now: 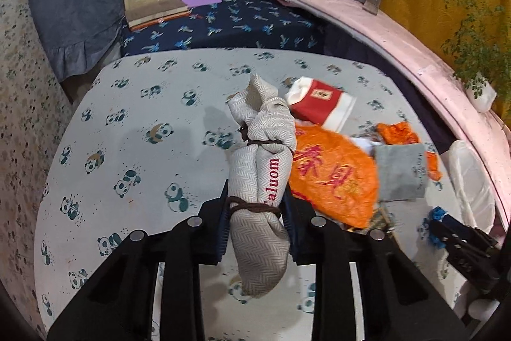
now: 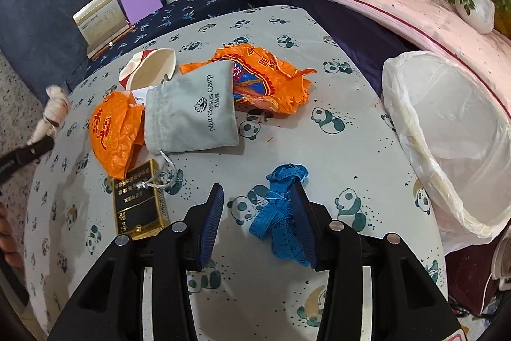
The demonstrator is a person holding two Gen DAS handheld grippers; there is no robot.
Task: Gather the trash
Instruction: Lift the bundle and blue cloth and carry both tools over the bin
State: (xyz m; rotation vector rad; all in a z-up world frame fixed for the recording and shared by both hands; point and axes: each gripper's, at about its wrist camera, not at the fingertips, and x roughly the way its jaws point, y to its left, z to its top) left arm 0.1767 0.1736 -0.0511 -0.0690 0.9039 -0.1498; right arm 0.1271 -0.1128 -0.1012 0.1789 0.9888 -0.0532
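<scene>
Cord-tied herringbone cloth bundle (image 1: 260, 181) sits clamped in left hand-held gripper (image 1: 257, 219).

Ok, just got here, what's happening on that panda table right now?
Trash pickup is under way. The left gripper is clamped on a tied beige cloth bundle, held off the table. The blue tape measure hangs against one finger of the right gripper. The lined bin beside it looks empty; orange wrappers and a grey pouch remain.
</scene>
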